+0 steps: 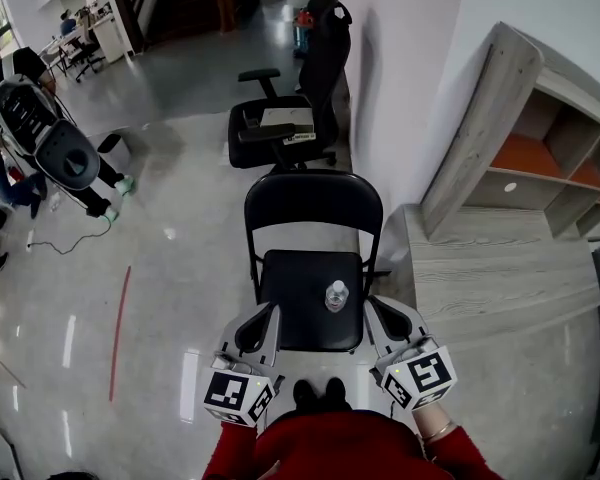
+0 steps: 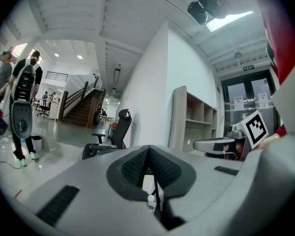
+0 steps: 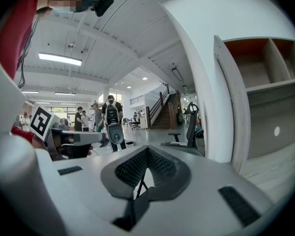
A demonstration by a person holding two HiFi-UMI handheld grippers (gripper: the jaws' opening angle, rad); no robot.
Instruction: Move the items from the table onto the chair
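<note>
A black folding chair (image 1: 310, 208) stands right in front of me, and a clear water bottle (image 1: 336, 295) is upright on the right part of its seat. My left gripper (image 1: 270, 314) hovers at the seat's front left corner. Its jaws are shut with nothing between them (image 2: 148, 154). My right gripper (image 1: 374, 304) is at the seat's front right corner, a short way right of the bottle and apart from it. It is also shut and empty (image 3: 146, 156). Each gripper view shows the other gripper: the right gripper (image 2: 221, 144) and the left gripper (image 3: 71, 137).
A low pale wooden surface (image 1: 490, 268) lies to the chair's right, with a wooden shelf unit (image 1: 540, 158) behind it against the white wall. A black office chair (image 1: 285, 118) stands behind the folding chair. People (image 1: 40, 138) stand far left on the glossy floor.
</note>
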